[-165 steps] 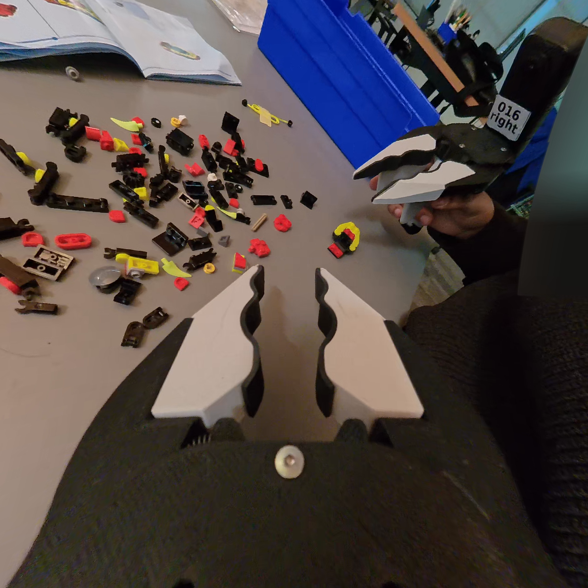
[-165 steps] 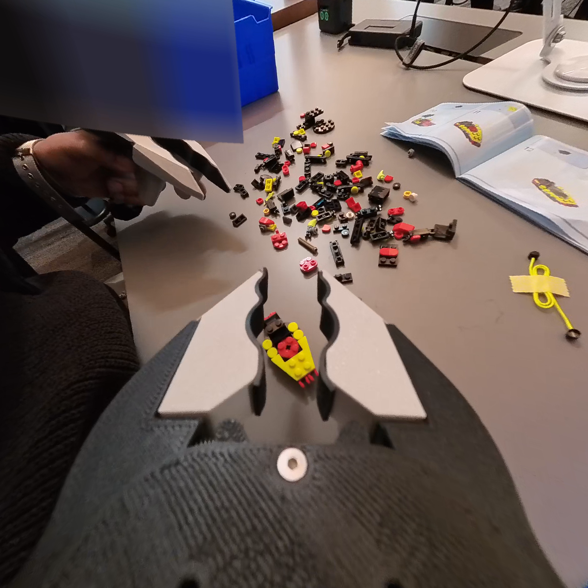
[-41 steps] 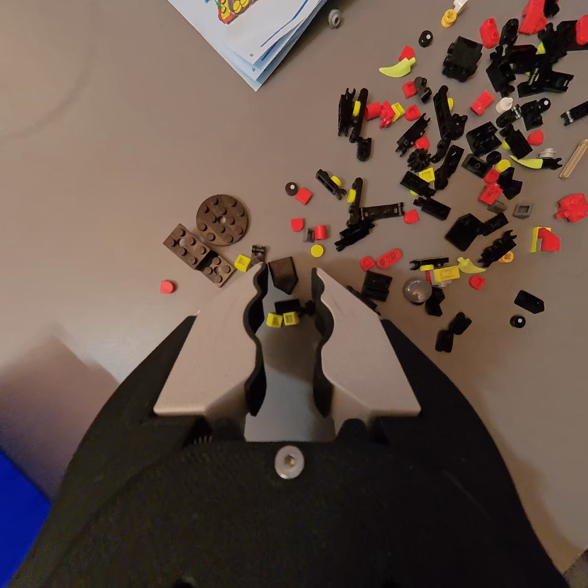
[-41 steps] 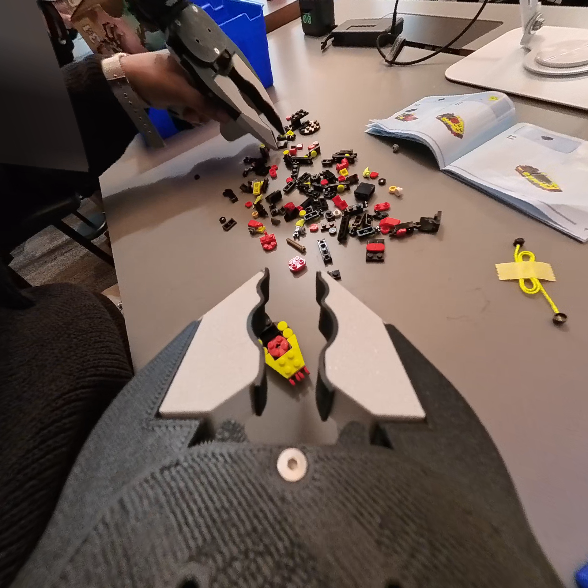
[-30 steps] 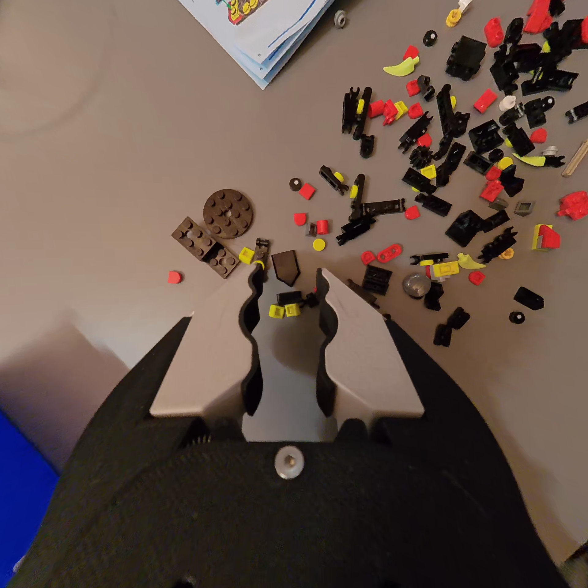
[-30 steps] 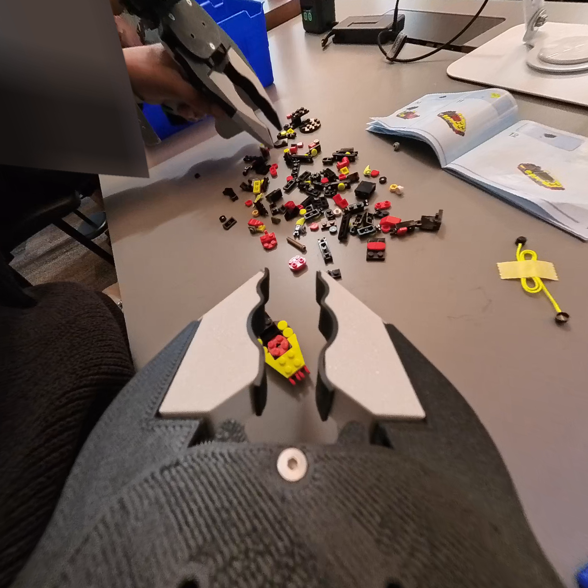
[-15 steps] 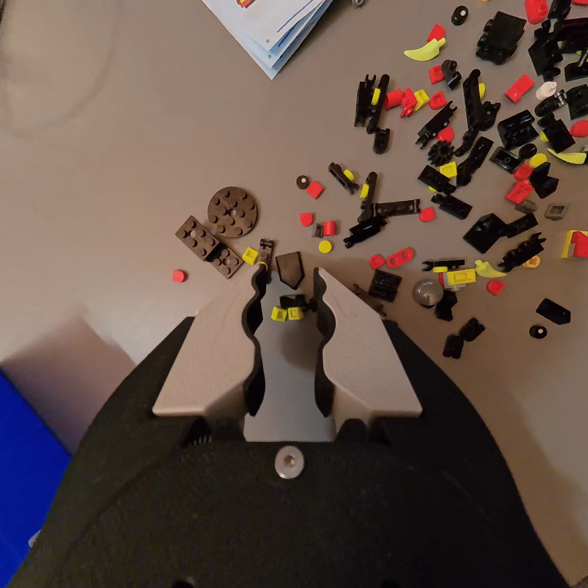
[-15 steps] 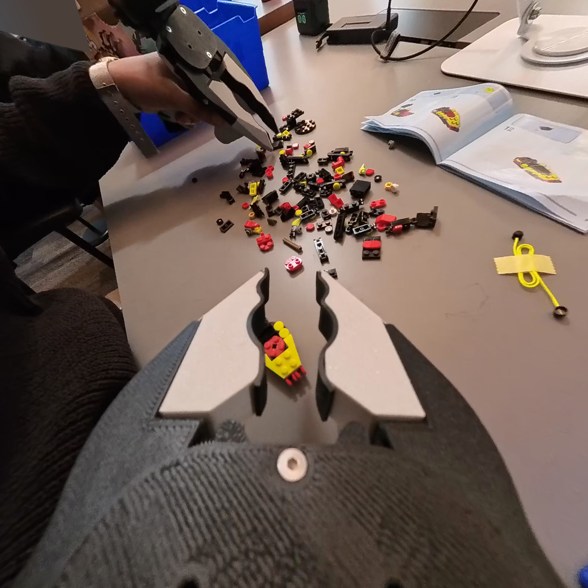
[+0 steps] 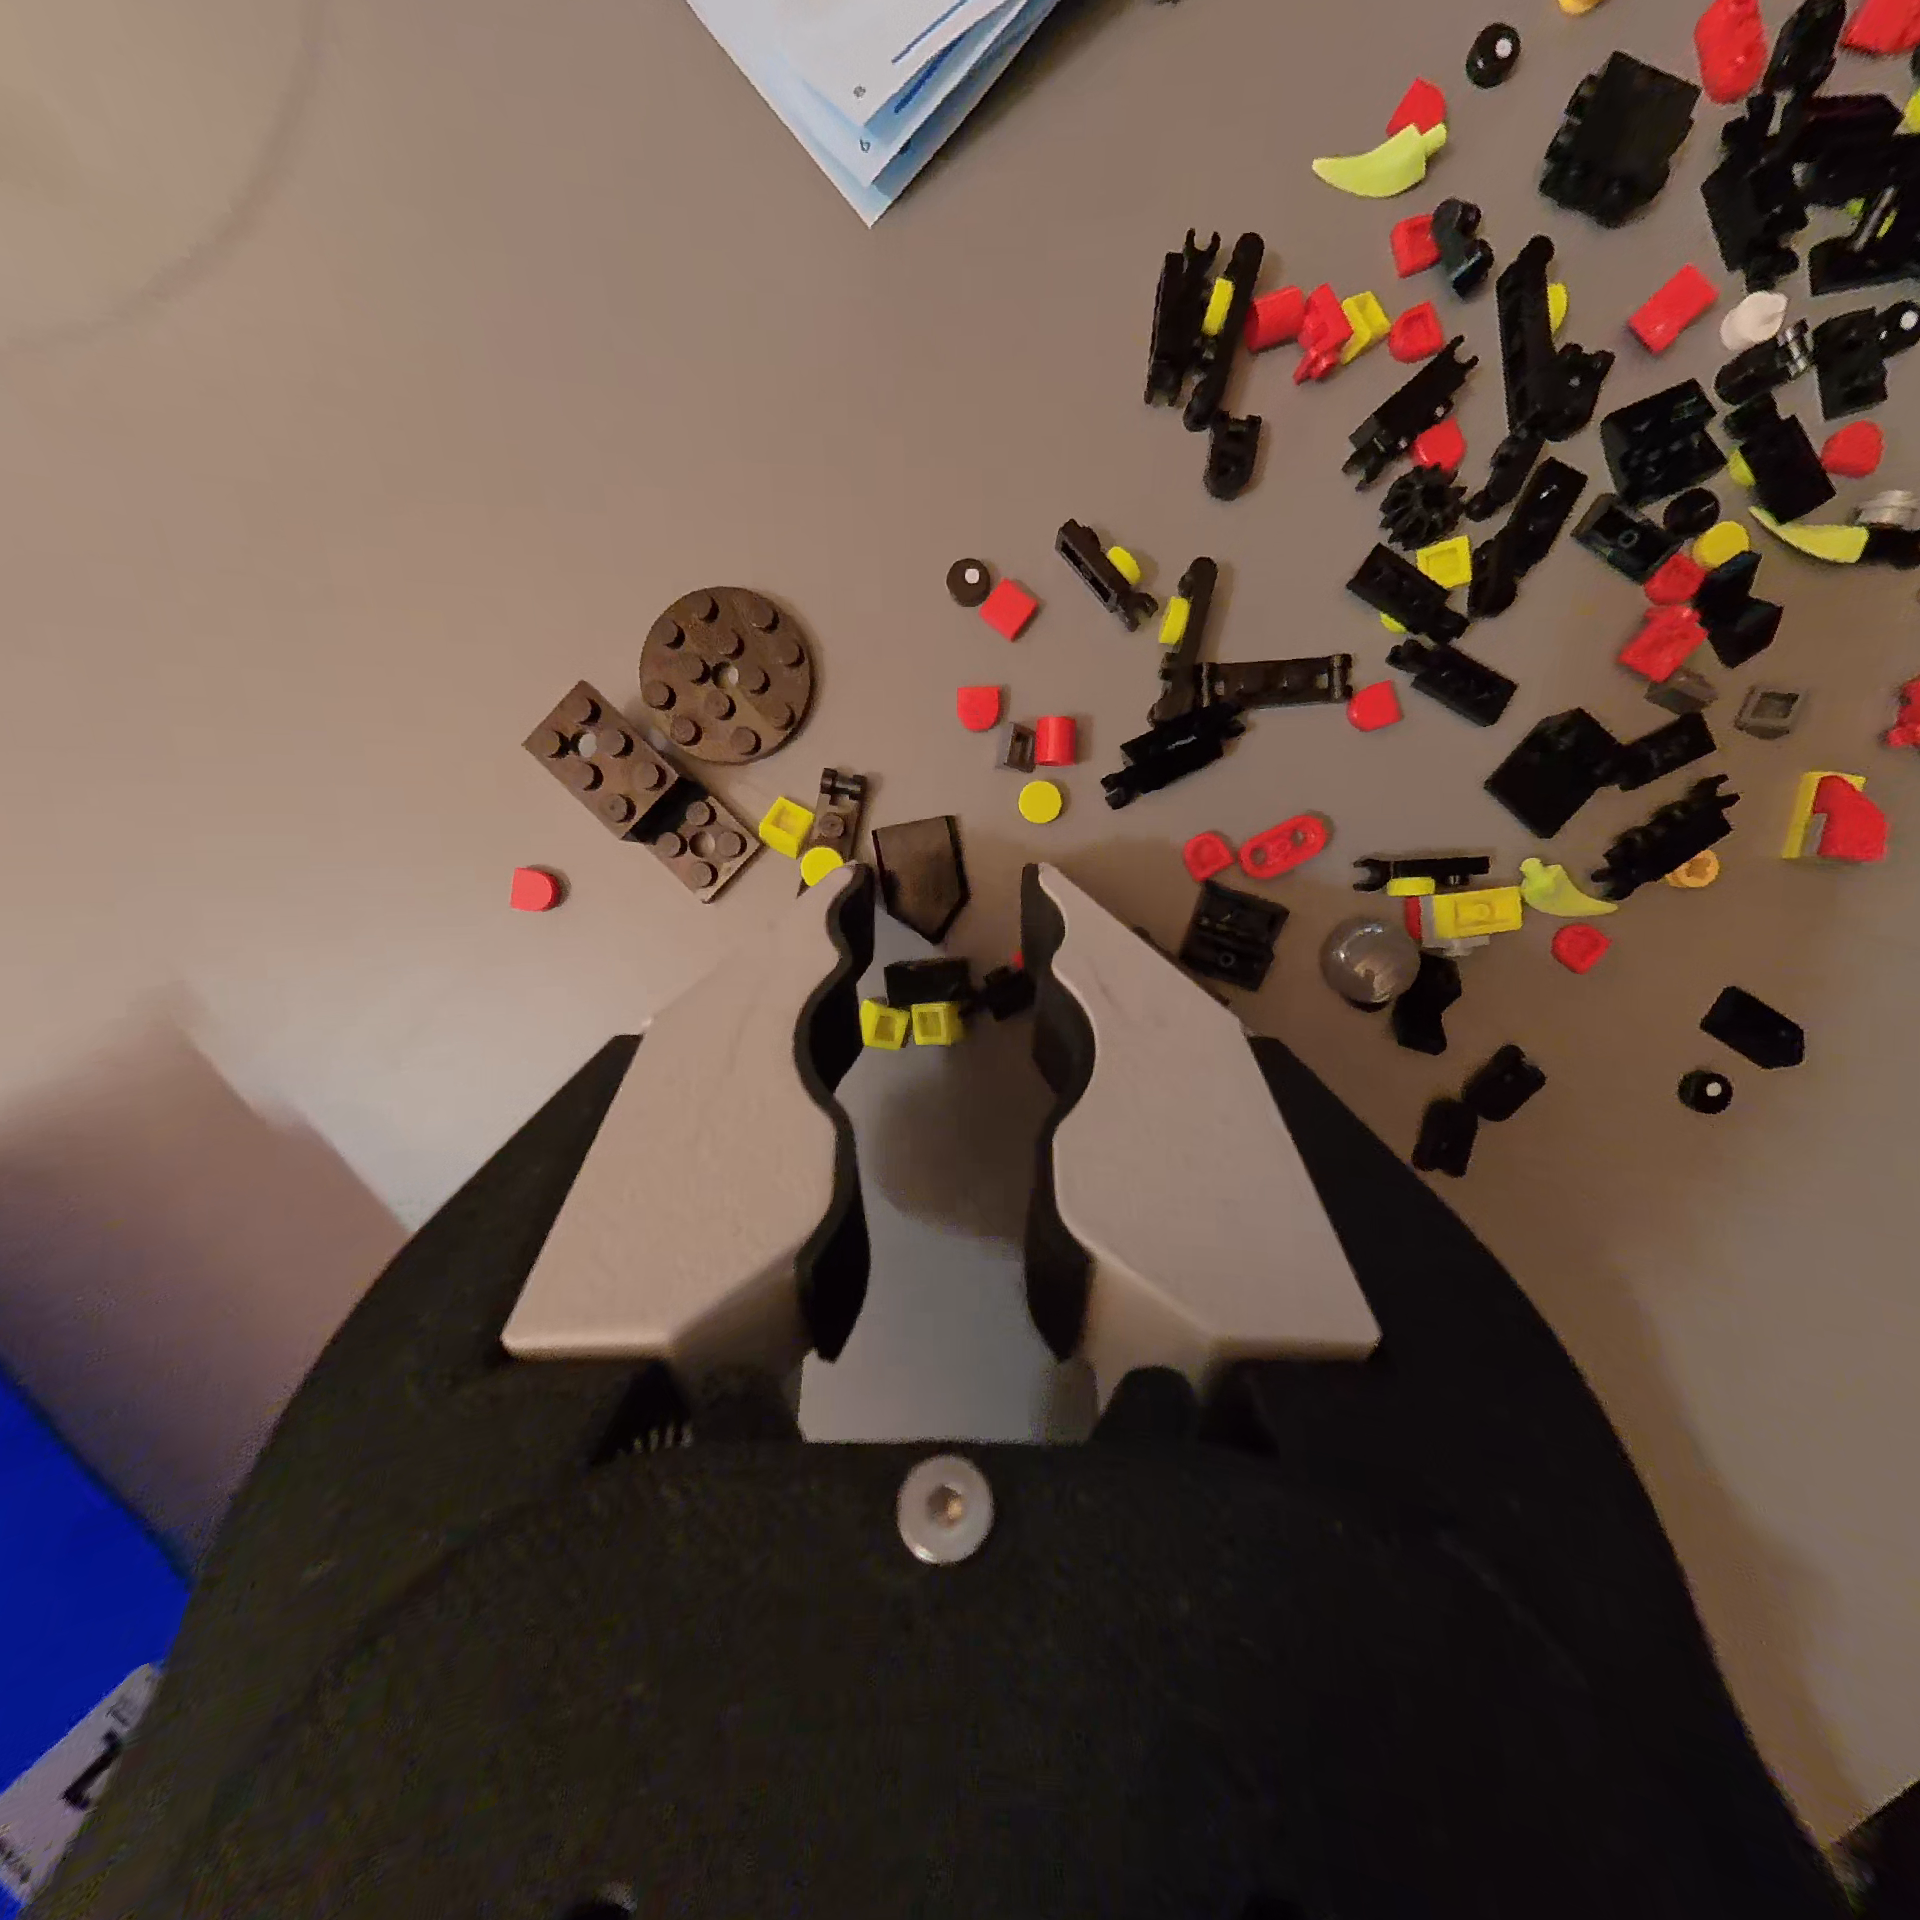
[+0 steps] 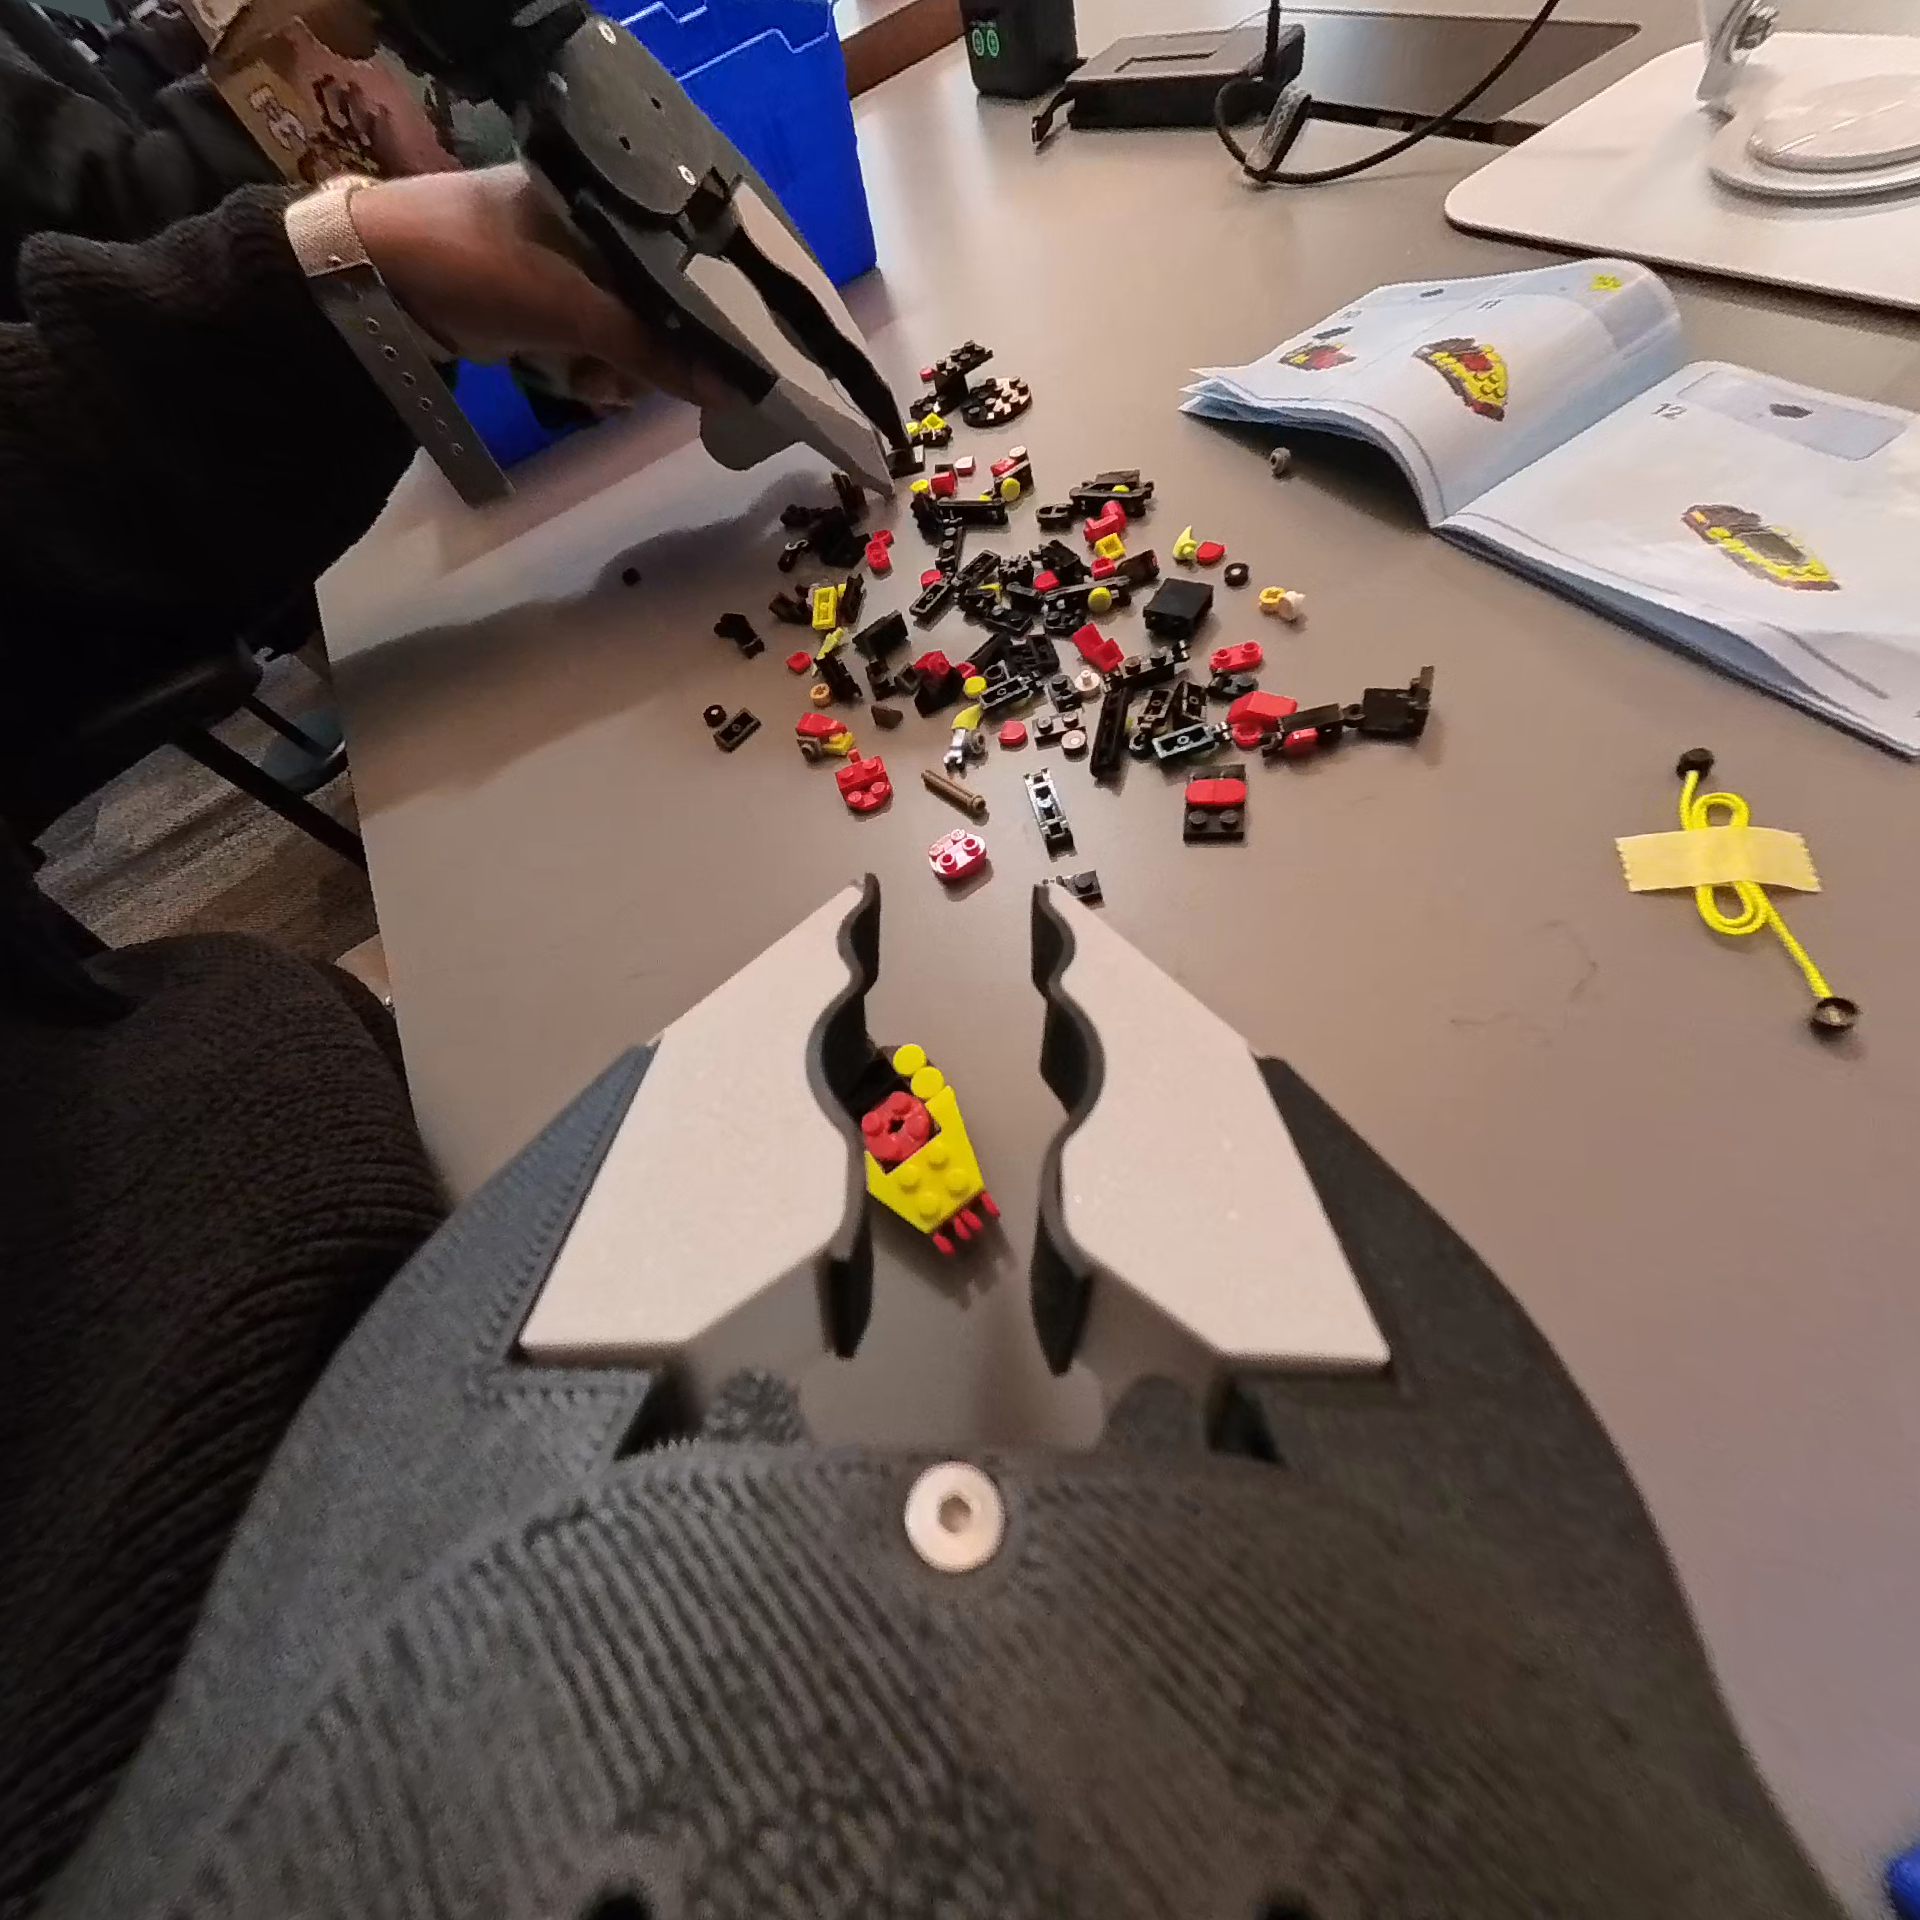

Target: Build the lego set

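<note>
My left gripper (image 9: 940, 883) is open and points down at the table. Between its fingers lie a black pointed tile (image 9: 920, 873) and a black piece with two yellow tiles (image 9: 925, 1008). It also shows in the right wrist view (image 10: 873, 457), with its tips at the far left edge of the pile of loose black, red and yellow pieces (image 10: 1039, 623). My right gripper (image 10: 951, 899) is open and low over the table. A small yellow and red build (image 10: 920, 1153) lies between its fingers, close to the left one.
A brown round plate (image 9: 727, 675) and brown plates (image 9: 634, 790) lie left of the left gripper. An open instruction booklet (image 10: 1558, 436) lies at the right, a taped yellow cord (image 10: 1725, 862) nearer. A blue bin (image 10: 769, 125) stands at the back left, by the table edge (image 10: 353, 790). My hands' fingertips stand some 30 cm from each other. My left gripper's tips are some 4 cm from the brown round plate (image 9: 727, 675).
My left gripper went from the table's near edge to the far left side of the pile, then lowered slightly over the black pieces. My right gripper has stayed over the build.
</note>
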The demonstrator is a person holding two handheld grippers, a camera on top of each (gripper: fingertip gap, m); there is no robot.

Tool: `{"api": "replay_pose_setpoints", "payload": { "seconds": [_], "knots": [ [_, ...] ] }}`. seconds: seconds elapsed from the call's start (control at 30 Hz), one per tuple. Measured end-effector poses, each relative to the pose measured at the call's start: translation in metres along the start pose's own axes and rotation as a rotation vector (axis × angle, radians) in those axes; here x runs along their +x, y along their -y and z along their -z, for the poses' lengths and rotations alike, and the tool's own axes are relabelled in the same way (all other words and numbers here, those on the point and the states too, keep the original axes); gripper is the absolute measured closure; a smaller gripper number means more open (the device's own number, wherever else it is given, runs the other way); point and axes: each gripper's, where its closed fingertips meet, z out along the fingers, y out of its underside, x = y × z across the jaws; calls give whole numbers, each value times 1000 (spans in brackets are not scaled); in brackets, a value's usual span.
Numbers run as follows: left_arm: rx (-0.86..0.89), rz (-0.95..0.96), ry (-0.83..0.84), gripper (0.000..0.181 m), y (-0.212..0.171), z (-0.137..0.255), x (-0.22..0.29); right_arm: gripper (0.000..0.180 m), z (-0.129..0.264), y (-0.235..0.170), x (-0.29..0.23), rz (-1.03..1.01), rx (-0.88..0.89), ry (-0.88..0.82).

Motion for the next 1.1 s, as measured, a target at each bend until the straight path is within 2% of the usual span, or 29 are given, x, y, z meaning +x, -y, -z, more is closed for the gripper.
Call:
{"api": "replay_pose_setpoints", "payload": {
  "seconds": [0.17,0.27,1.1],
  "knots": [
    [12,32,-19,157,0,-1,0,152,0,-1,0,0,-3,0],
    [15,27,-33,165,2,-1,3,152,0,-1,1,-1,-4,-1],
    [59,-2,-3,167,11,6,0,152,-2,-2,4,-11,-12,-5]
  ]
}}
